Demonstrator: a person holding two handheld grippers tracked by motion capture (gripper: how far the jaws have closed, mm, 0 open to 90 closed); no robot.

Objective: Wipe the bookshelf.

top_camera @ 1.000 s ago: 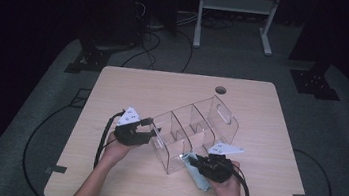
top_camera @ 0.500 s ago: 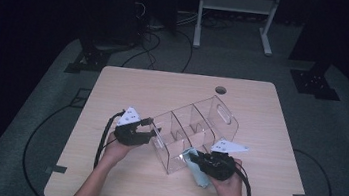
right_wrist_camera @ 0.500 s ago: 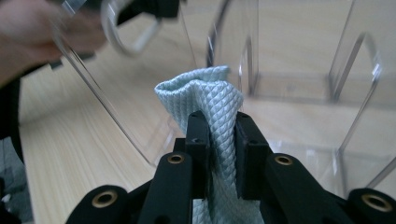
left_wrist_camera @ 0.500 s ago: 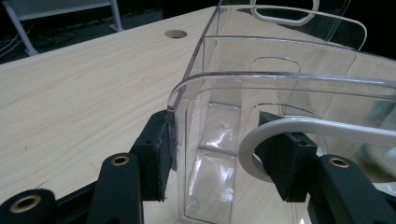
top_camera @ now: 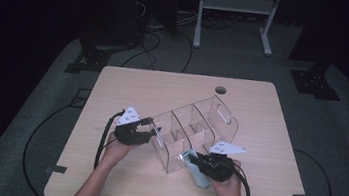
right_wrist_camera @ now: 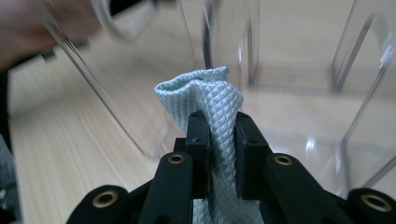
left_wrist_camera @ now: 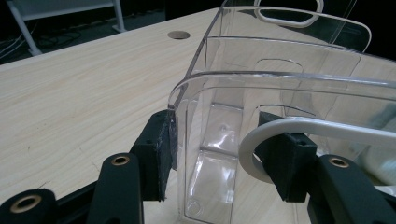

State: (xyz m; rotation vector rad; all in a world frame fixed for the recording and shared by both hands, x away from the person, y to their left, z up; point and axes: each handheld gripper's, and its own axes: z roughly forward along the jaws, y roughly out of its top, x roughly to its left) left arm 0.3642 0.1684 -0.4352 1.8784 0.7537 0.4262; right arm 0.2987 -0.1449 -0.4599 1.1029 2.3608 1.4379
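Organizer, one: clear hard plastic, rounded corners, thin dividers, an oval handle cut-out in its far end wall; stands near the middle of the pale wood-grain table. Left gripper, one: black jaws with rough dark pads, clamped on the organizer's near-left end wall, one jaw outside, one inside. Cloth, one: pale blue-grey, diamond-weave, bunched into a soft fold against the organizer's near side. Right gripper, one: jaws pinched tight on the cloth.
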